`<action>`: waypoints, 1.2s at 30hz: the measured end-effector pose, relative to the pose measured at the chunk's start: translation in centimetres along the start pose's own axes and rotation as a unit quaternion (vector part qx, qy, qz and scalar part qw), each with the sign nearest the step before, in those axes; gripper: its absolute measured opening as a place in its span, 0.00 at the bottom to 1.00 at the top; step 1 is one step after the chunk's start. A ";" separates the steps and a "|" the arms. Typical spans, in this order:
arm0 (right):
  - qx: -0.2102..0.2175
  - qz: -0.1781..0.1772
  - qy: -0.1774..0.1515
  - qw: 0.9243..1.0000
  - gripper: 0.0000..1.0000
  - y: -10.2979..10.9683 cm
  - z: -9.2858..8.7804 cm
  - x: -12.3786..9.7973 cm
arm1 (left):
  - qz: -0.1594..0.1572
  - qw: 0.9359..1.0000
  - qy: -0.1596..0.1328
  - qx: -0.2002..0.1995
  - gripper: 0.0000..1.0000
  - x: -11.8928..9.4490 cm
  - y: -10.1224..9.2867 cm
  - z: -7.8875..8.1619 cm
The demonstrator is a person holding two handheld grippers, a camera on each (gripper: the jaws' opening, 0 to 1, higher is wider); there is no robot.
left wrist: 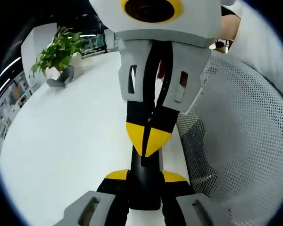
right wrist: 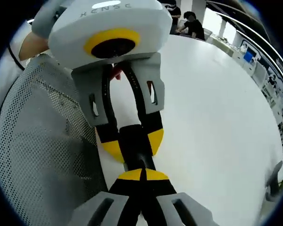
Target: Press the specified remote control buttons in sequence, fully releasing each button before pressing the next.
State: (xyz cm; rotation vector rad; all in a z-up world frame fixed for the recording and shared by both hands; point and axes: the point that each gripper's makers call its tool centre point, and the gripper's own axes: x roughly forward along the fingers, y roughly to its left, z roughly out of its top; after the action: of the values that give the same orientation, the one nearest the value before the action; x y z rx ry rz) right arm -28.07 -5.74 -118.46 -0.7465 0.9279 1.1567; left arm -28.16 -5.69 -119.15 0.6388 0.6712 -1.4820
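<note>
A black remote control [left wrist: 144,190] stands on end between the yellow-tipped jaws of my left gripper [left wrist: 145,176], which is shut on its sides. My right gripper [left wrist: 148,137] comes in from the top of the left gripper view, its jaws shut together, the yellow tips resting on the remote's face. In the right gripper view my right gripper [right wrist: 142,175] is shut with its tips against the remote [right wrist: 137,157]. The left gripper [right wrist: 133,141] clamps the remote from the far side. The remote's buttons are hidden by the jaws.
Both grippers are over a broad white table [left wrist: 70,141]. A grey mesh chair back [left wrist: 240,136] stands close beside them. A potted green plant [left wrist: 59,54] sits at the table's far end. People [right wrist: 191,21] sit far across the room.
</note>
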 end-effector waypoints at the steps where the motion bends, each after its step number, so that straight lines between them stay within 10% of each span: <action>1: -0.009 -0.006 -0.003 1.000 0.00 0.0 0.1 0.0 | 0.003 1.000 0.002 -0.001 0.24 0.0 0.0 0.0; 36: 0.002 0.001 -0.006 1.000 0.00 0.4 0.3 0.1 | 0.010 1.000 -0.006 -0.002 0.24 0.0 0.0 0.1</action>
State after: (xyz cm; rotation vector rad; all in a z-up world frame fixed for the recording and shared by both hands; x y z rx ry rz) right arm -28.42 -5.36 -118.40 -0.7347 0.9212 1.1596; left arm -28.16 -5.80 -119.09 0.6320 0.6565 -1.4650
